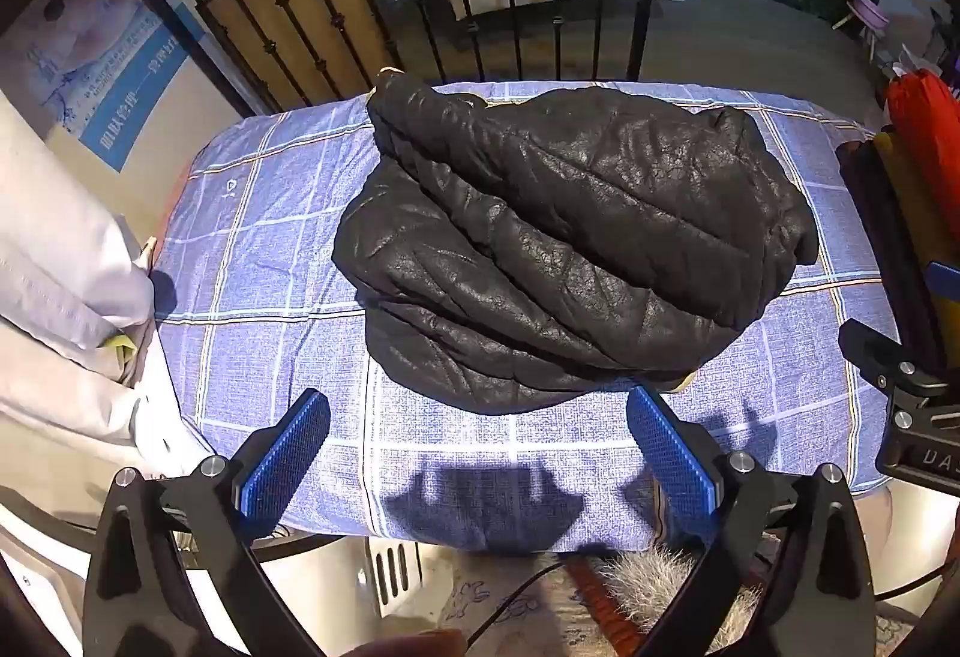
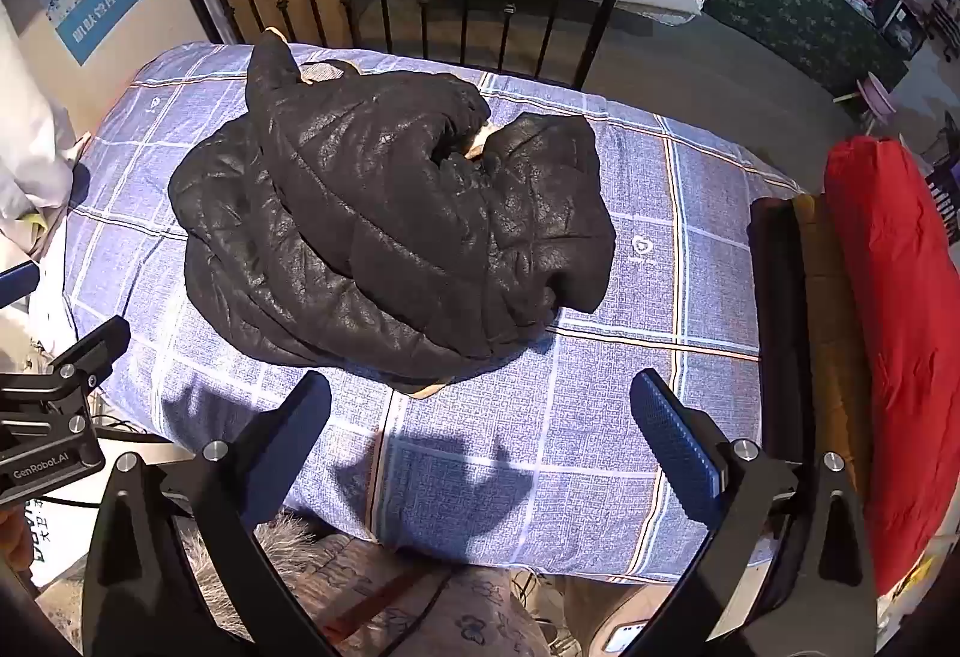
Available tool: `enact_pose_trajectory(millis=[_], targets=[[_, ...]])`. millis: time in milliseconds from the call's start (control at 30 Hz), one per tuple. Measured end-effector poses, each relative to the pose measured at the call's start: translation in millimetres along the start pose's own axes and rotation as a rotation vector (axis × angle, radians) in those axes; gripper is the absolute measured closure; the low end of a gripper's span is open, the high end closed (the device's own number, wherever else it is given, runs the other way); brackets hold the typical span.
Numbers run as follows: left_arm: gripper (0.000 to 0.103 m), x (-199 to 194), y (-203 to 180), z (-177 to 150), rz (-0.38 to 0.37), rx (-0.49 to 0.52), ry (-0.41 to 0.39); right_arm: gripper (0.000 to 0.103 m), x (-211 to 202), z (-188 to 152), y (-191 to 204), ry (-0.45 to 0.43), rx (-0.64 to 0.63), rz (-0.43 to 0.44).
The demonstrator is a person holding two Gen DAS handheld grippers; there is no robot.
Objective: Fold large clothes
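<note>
Jacket (image 1: 558,249), black and quilted, lies bundled mid-desk (image 1: 252,261) on the checked cloth, within reach of both hands. Left gripper (image 1: 480,453) and right gripper (image 2: 480,435) hover at the near edge, jaws spread wide and empty, likely poised to take its hem.

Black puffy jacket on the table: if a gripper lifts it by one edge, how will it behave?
The jacket will probably flop and unfold: it lies bunched in soft quilted folds. Likely light for its bulk, since it looks padded. Its shiny crinkled shell may slip between the pads, so a deep pinch seems safer. Both the left gripper and right gripper are open, clear of it.
</note>
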State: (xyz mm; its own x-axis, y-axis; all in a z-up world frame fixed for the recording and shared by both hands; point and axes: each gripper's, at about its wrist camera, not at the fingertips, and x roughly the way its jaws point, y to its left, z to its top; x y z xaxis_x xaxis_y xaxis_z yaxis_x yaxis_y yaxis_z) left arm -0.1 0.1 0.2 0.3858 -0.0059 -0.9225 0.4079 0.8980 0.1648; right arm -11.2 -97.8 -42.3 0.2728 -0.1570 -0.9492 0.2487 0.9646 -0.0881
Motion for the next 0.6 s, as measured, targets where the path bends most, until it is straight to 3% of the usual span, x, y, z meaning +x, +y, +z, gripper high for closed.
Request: enact_pose_trajectory(millis=[600], targets=[[0.006, 1.7, -4.4, 1.0, -0.002, 0.002, 0.01, 0.005, 0.5, -0.7, 1.4, -0.001, -0.001, -0.002]])
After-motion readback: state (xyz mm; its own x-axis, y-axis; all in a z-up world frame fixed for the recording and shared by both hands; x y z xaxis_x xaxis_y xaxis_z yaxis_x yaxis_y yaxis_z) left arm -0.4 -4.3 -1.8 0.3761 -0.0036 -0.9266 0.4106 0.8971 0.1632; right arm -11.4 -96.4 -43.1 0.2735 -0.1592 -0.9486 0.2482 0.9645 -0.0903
